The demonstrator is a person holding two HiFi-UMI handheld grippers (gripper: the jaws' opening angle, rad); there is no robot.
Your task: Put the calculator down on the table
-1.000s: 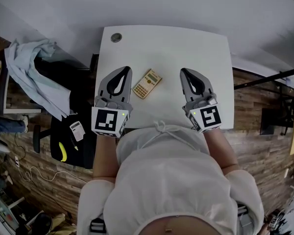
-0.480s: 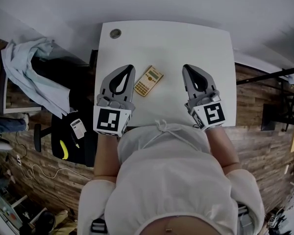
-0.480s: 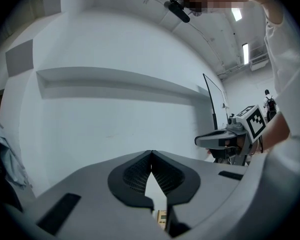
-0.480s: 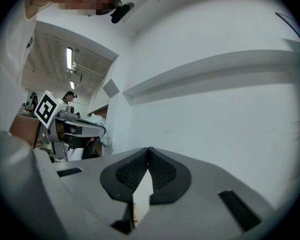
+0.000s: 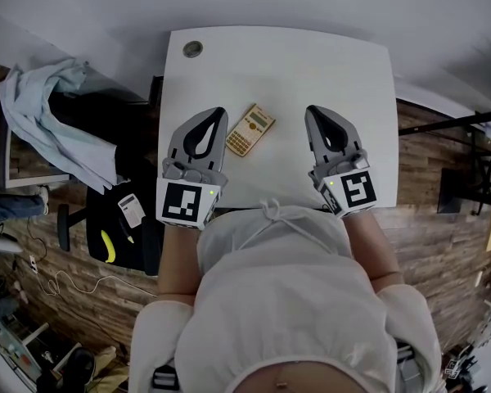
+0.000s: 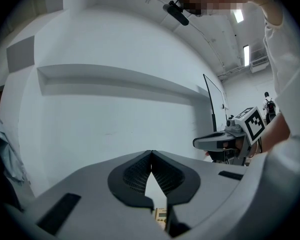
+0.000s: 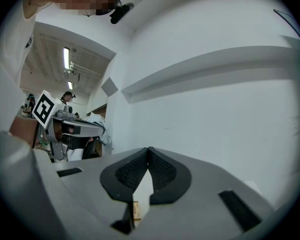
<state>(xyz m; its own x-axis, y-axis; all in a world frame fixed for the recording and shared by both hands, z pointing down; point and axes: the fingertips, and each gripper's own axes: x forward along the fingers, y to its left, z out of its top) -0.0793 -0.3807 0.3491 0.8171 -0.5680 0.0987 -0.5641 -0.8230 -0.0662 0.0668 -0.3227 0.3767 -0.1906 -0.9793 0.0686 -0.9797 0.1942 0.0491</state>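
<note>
Calculator (image 5: 250, 129): tan, keys up, lying flat and askew on the white table (image 5: 311, 64), between the two claws and touched by neither, so the set-down reads as done. Left claw (image 5: 213, 115): tips pressed together with nothing between them, held level just left of the calculator. Right claw (image 5: 313, 113): likewise closed and empty, a little farther off on the other side, both probably parked over the table's near part because no grip is needed.
</note>
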